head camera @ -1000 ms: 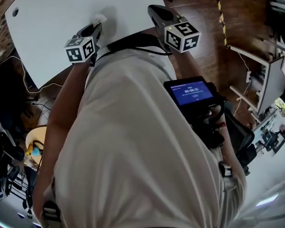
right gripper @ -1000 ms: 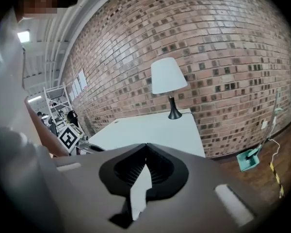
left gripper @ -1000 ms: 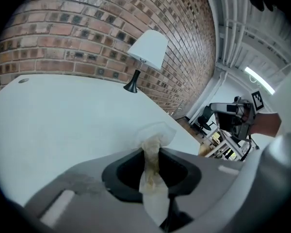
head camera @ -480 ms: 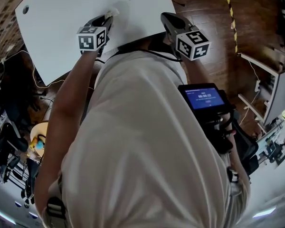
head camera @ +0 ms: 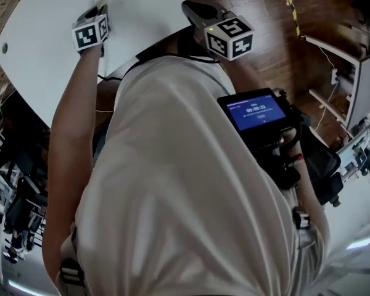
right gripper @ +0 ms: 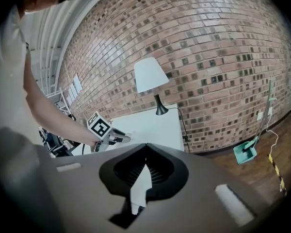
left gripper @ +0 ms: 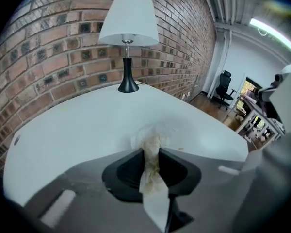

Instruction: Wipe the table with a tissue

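Closest to the head camera, the person's white shirt (head camera: 185,184) fills the middle and bottom of the frame. A dark device with a lit blue screen (head camera: 257,113) sits at its right edge.

Above that, the bare left arm (head camera: 71,128) runs to the upper left. It ends at the left gripper (left gripper: 150,154), which is angled down over the white table (left gripper: 77,125). Its jaws are clenched on the tissue (left gripper: 153,139), a yellowish, creased strip pinched between the dark pads. The crumpled front end fans out on the tabletop just past the tips.

The right gripper (right gripper: 145,147) is at the top centre of the head view, and its marker cube (head camera: 229,37) lies beside the table's right edge. In its own view the jaws are drawn together at the tips and grip nothing I can make out. Only a smooth white sliver shows in the gap behind them. The left gripper's cube and forearm appear left of centre there, low over the table and well apart from the right gripper.

Farther on, a lamp (left gripper: 128,28) with a white shade and black stem stands at the table's far edge, against the brick wall (left gripper: 48,57). Wooden floor (head camera: 265,17) lies to the right of the table, with a teal object (right gripper: 246,154) on it at the foot of the wall. A black office chair (left gripper: 224,84) stands at the far right of the left gripper view.
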